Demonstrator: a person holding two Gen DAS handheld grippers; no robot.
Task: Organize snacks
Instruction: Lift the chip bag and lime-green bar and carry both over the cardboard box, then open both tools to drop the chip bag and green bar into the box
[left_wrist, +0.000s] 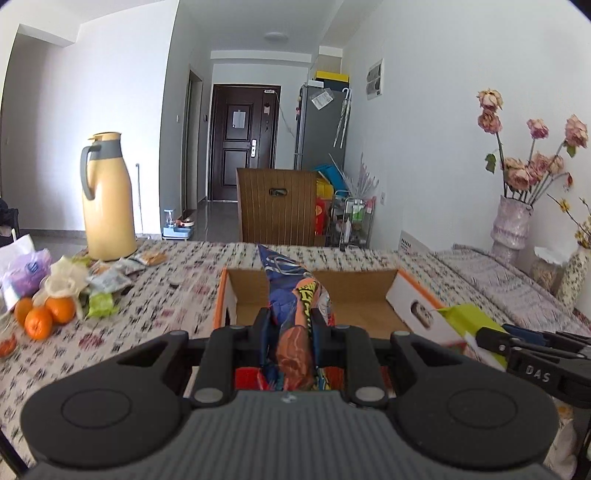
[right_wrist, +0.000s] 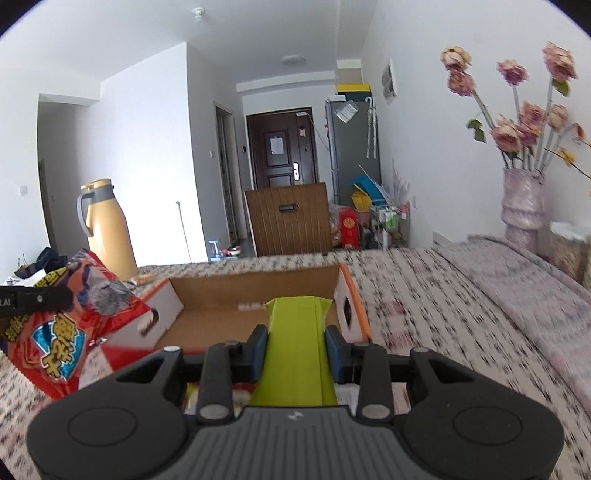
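My left gripper (left_wrist: 290, 321) is shut on a crinkled snack bag (left_wrist: 291, 295), blue and orange on its edge, held upright in front of the open cardboard box (left_wrist: 240, 280). The same bag (right_wrist: 70, 325) shows red and orange at the left of the right wrist view. My right gripper (right_wrist: 295, 341) is shut on a flat lime-green snack box (right_wrist: 295, 339) that points toward the cardboard box (right_wrist: 221, 291). In the left wrist view that green box (left_wrist: 469, 321) and the right gripper (left_wrist: 487, 339) appear at the right. The cardboard box's inside looks bare where it shows.
A yellow thermos jug (left_wrist: 107, 199) stands at the table's far left. Oranges (left_wrist: 44, 314), loose snack packets (left_wrist: 110, 284) and a purple bag (left_wrist: 26, 277) lie on the left. A vase of dried roses (left_wrist: 513, 221) stands at the far right. The patterned tablecloth (right_wrist: 443, 314) stretches right of the box.
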